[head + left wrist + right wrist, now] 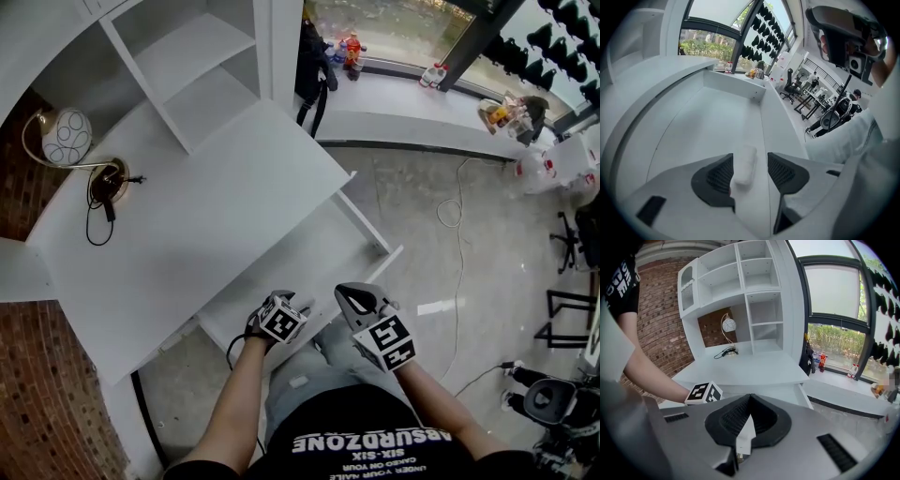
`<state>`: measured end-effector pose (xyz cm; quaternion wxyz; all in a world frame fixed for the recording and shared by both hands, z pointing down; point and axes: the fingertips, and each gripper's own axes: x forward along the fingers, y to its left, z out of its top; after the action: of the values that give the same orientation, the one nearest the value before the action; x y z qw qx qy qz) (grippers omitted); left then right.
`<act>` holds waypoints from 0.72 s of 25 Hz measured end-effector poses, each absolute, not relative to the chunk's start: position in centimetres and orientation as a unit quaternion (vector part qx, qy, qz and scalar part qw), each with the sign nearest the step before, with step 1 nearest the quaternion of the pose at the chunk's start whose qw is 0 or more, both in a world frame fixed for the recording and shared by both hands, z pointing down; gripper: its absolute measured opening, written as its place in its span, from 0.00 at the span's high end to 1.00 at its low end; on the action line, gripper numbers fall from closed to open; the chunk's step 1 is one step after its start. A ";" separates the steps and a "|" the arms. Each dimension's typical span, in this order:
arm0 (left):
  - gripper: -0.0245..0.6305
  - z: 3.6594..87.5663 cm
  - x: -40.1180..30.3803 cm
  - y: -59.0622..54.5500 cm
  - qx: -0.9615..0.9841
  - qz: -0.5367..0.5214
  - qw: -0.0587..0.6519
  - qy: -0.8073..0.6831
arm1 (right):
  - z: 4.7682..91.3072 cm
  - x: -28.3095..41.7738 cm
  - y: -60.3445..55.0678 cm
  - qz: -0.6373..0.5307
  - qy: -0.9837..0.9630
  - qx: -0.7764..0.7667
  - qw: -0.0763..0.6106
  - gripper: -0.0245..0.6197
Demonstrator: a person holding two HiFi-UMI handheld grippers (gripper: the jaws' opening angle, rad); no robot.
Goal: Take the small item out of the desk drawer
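Note:
The white desk [187,216] has its drawer [309,253] pulled open toward me. A small white oblong item [743,165] lies on the drawer floor near the front. My left gripper [750,160] is down in the drawer, open, with one pad on each side of the item; a gap shows on the right side. In the head view the left gripper [279,307] sits at the drawer's front edge and hides the item. My right gripper [356,300] hovers just right of it, shut on nothing [749,399].
A globe lamp [66,136] and its black cable [103,202] stand at the desk's back left. Shelves [187,56] rise behind the desk top. A window sill [412,103] with bottles runs along the far wall. Chairs [572,244] stand at the right.

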<state>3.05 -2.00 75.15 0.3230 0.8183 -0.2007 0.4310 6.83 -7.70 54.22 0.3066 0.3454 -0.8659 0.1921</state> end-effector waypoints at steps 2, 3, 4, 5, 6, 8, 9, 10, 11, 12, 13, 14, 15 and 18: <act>0.63 76.2 3.3 -1.7 0.819 0.432 0.323 -0.196 | 54.4 6.8 -7.7 0.194 -0.865 0.348 0.306 0.96; 0.63 76.5 3.4 -1.6 0.818 0.433 0.324 -0.194 | 54.5 6.8 -7.7 0.195 -0.864 0.350 0.306 0.96; 0.63 76.6 3.4 -1.5 0.817 0.435 0.325 -0.192 | 54.6 6.8 -7.7 0.196 -0.863 0.351 0.305 0.96; 0.63 76.8 3.4 -1.4 0.817 0.437 0.327 -0.189 | 54.6 6.8 -7.6 0.197 -0.862 0.352 0.305 0.96; 0.63 77.0 3.5 -1.3 0.816 0.438 0.328 -0.185 | 54.7 6.8 -7.6 0.198 -0.862 0.354 0.305 0.96; 0.63 77.7 3.8 -1.2 0.815 0.440 0.330 -0.182 | 54.8 6.9 -7.6 0.200 -0.860 0.356 0.306 0.96; 0.63 78.0 3.9 -1.2 0.814 0.443 0.330 -0.181 | 54.8 7.1 -7.6 0.200 -0.860 0.357 0.306 0.96; 0.63 78.3 3.9 -1.2 0.812 0.447 0.329 -0.180 | 54.8 7.2 -7.6 0.201 -0.859 0.358 0.305 0.96; 0.63 78.5 3.9 -1.2 0.811 0.451 0.328 -0.179 | 54.9 7.2 -7.7 0.202 -0.858 0.360 0.305 0.96; 0.63 78.7 4.0 -1.2 0.810 0.453 0.328 -0.177 | 54.9 7.3 -7.7 0.202 -0.858 0.362 0.304 0.96; 0.63 78.8 4.1 -1.1 0.809 0.454 0.330 -0.174 | 54.9 7.4 -7.8 0.203 -0.857 0.363 0.304 0.96; 0.63 78.8 4.2 -1.1 0.808 0.454 0.333 -0.172 | 55.0 7.5 -7.8 0.203 -0.857 0.364 0.304 0.96; 0.63 78.9 4.3 -1.0 0.807 0.455 0.334 -0.172 | 55.0 7.6 -7.8 0.203 -0.856 0.365 0.304 0.96; 0.63 79.5 4.3 -1.1 0.803 0.458 0.338 -0.178 | 55.2 8.0 -7.6 0.206 -0.854 0.368 0.305 0.96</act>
<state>4.31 -1.06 79.48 0.3379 0.8028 -0.1779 0.4579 8.02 -7.59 55.23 0.3045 0.3676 -0.8542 0.2062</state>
